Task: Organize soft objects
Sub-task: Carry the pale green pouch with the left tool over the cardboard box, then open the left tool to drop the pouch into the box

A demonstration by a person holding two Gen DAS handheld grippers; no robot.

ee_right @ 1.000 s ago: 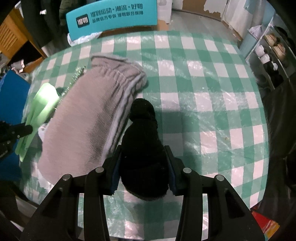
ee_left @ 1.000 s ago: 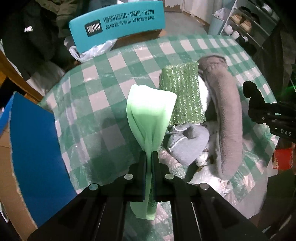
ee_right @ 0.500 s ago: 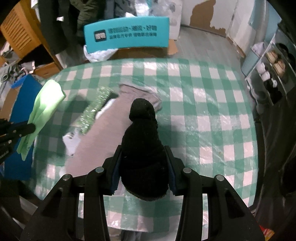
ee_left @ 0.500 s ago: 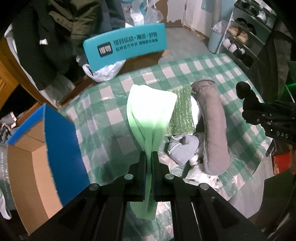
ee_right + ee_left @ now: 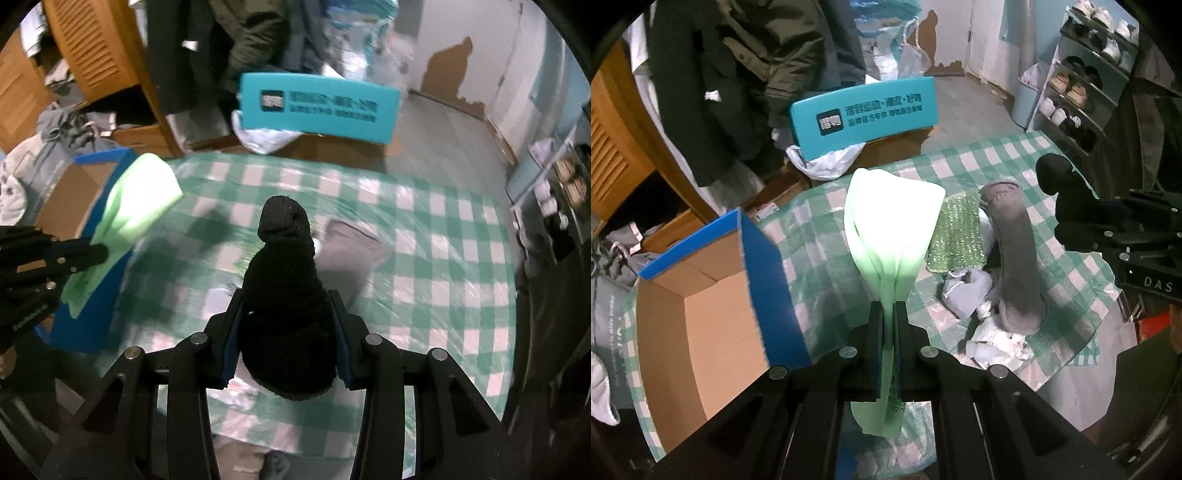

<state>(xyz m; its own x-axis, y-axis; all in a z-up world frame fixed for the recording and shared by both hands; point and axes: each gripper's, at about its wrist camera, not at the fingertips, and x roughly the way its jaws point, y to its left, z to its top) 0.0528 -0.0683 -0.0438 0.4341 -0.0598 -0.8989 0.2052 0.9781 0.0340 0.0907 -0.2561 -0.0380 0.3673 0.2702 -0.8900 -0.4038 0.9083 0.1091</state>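
Socks and cloths [image 5: 1015, 254] crowd the checked table's [image 5: 820, 236] near edge; left gripper [image 5: 890, 314] pinches a green cloth [image 5: 890, 229], right gripper [image 5: 286, 314] clamps a black sock [image 5: 284, 288]. Coats [image 5: 746, 74] hang behind.

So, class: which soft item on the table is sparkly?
The glittery green cloth, lying flat between the held pale green cloth and the plain grey sock.

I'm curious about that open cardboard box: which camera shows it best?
The left wrist view: the cardboard box shows its open top and brown inside. The right wrist view catches only a blurred part behind the green cloth.
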